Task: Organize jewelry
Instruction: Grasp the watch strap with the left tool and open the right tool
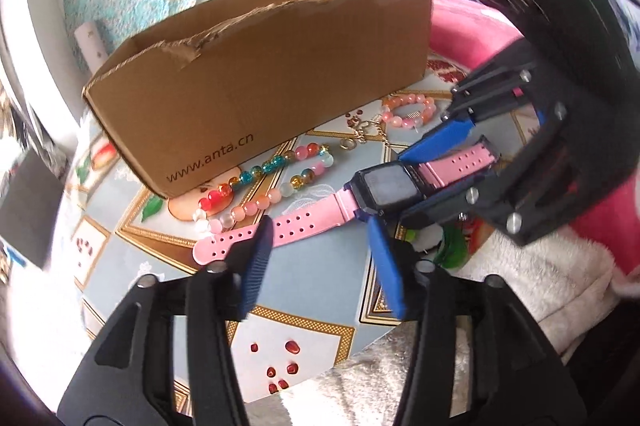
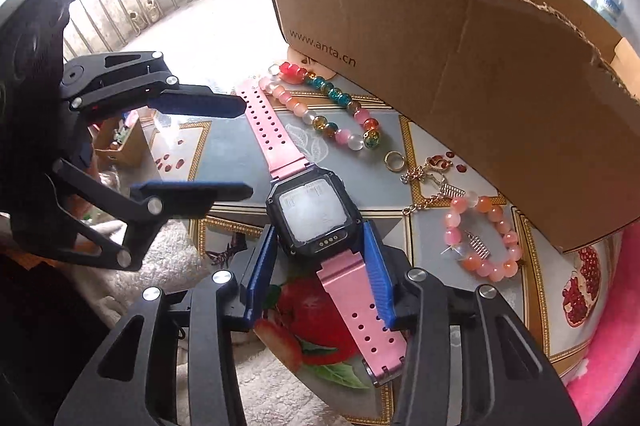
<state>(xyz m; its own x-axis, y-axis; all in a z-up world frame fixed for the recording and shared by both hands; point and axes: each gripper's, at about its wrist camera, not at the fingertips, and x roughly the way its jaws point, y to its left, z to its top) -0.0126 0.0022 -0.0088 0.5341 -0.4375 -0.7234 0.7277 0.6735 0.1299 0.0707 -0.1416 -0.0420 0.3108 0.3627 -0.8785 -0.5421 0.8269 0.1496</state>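
one watch (image 2: 311, 212), one box (image 2: 460, 66), two bracelets (image 2: 486, 238).

A pink-strapped watch (image 2: 310, 214) with a black square face sits between blue fingers (image 2: 378, 274), strap stretched flat. Beside the cardboard box (image 2: 460, 66) lie a multicoloured bead strand (image 2: 324, 106), a peach bead bracelet (image 2: 486, 238), a gold ring (image 2: 394, 160) and a chain (image 2: 430, 182).

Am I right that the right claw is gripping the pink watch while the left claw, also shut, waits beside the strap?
Not quite: the left claw is open, as the right wrist view shows. The right claw does straddle the pink watch at its case.
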